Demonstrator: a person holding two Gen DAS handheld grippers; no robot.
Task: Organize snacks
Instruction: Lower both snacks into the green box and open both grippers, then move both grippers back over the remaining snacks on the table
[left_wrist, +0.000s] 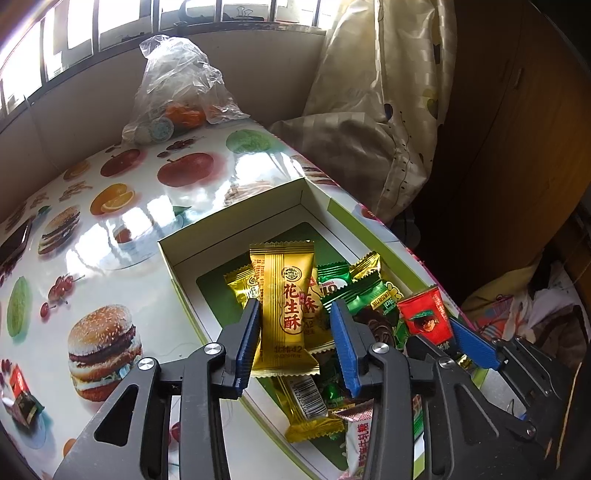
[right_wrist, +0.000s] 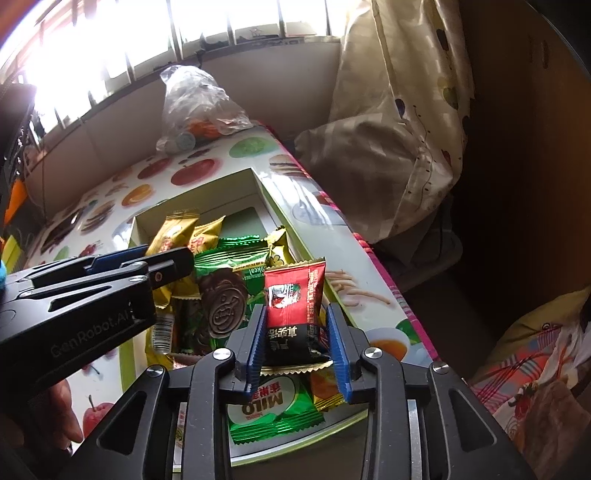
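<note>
R gripper (right_wrist: 298, 343) is clamped on a red/black packet (right_wrist: 295, 310), both blue pads pressed on its lower black half. Packet stands upright, long axis running straight out along the fingers, red end pointing away from the tongs, serrated seam at top. It's lifted above the box (right_wrist: 258, 184), w/ a green Milo pack (right_wrist: 273, 410) lying just under the tongs

L gripper (left_wrist: 293, 332) is a diff story: gold packet (left_wrist: 284, 306) sits between its fingers, long axis also out along the fingers, top seam pointing away. L pad touches the packet edge, but there's a clear gap to the R pad, so jaws look part open and the packet is prob. not squeezed. Can't tell if it hangs from one pad or rests on the pile below

Step, as I read it: sorting snacks in/out of the box, one per hand. Red one is picked and ready to carry. Next move for L likely calls for either closing fully on gold or backing off clean w/o dragging it

Ahead of both tongs: heaped gold + green packs in the box, far end of it bare. Beyond the box, a plastic bag (left_wrist: 177, 85) w/ oranges sits at the table's (left_wrist: 110, 229) far edge under the window
</note>
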